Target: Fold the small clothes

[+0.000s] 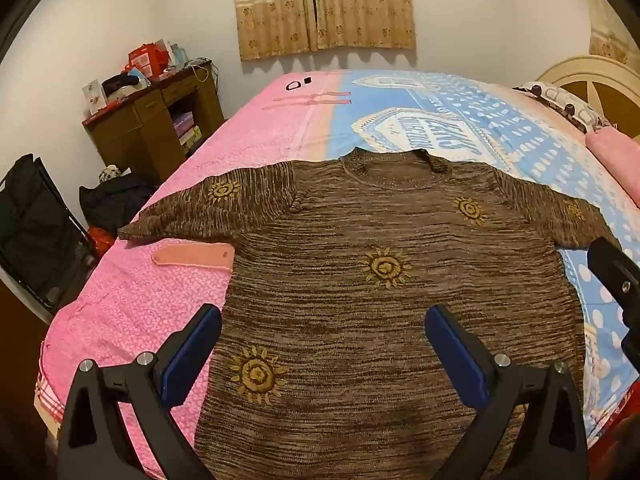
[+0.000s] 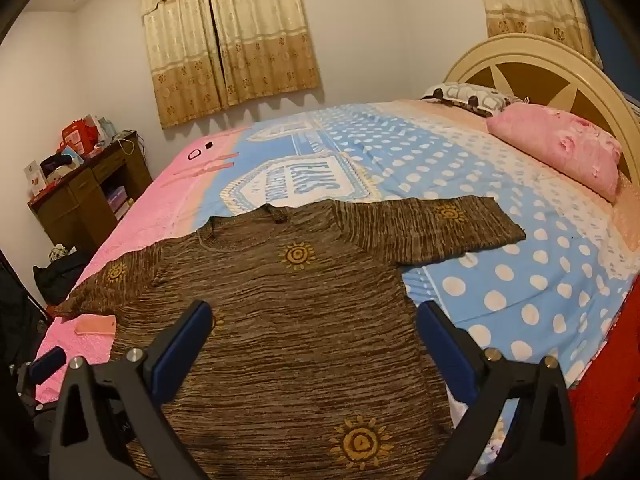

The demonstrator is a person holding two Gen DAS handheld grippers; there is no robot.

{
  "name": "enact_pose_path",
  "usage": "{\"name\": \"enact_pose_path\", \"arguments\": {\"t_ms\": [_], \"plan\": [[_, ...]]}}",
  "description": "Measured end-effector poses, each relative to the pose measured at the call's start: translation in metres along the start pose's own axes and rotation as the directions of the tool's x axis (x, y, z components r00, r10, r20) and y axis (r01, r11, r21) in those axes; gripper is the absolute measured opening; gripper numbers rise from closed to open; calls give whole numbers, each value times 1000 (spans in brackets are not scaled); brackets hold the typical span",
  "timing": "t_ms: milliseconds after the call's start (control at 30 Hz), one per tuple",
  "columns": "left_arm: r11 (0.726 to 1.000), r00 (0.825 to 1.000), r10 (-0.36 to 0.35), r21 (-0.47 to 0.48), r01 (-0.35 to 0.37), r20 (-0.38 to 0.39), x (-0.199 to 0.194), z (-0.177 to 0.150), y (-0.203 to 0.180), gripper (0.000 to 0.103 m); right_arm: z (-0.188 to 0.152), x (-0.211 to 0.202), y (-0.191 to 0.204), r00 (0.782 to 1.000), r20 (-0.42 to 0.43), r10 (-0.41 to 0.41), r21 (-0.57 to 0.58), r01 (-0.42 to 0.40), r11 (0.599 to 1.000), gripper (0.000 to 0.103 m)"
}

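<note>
1. Sweater [image 1: 360,280]: brown knit w/ sun motifs, lying flat on the bed [image 1: 160,312], front up, neck away from the cameras, both sleeves spread out to the sides.
2. Left tool [image 1: 323,344]: fingers spread wide, holding nothing, hovering over the sweater's lower left part.
3. Right tool [image 2: 314,340]: also spread, empty, above the lower right edge.
4. Progress: no fold visible yet; garment only laid out. Sleeves & body all left to fold, so task looks near its start.
5. Misc.: pink strap [image 1: 194,258] just beside the left sleeve.
</note>
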State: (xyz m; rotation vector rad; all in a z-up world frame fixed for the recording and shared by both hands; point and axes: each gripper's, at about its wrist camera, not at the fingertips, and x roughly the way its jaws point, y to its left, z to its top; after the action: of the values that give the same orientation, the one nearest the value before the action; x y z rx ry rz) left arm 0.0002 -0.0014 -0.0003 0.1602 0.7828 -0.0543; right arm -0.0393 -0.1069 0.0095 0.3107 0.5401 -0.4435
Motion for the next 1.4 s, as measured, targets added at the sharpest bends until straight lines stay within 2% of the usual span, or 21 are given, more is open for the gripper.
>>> {"name": "enact_pose_path", "arguments": {"t_ms": [100,167,267,533,600,1400], "plan": [[1000,1000,-1,11,1,-5,1,0,-4,102,0,0,-1,1000,-7,7,12,-7,1000,103],[998,998,-55,-25,54,-17,5,-8,2,102,0,0,-1,1000,-6,6,10,-6,1000,103],[998,998,-62,-26,62,-16,4,-7,5,102,1,0,-3,1000,-2,5,9,-5,1000,103],[1000,1000,-22,-14,21,-17,5,-8,3,102,-4,-2,-8,1000,-12,6,9,-6,1000,103],[1000,1000,-22,-19,22,-21,7,-7,5,102,-4,2,2,1000,-19,-3,-2,3,1000,103],[999,999,-30,-21,29,-28,8,-9,3,102,-7,3,3,1000,-25,-6,-6,6,1000,103]]}}
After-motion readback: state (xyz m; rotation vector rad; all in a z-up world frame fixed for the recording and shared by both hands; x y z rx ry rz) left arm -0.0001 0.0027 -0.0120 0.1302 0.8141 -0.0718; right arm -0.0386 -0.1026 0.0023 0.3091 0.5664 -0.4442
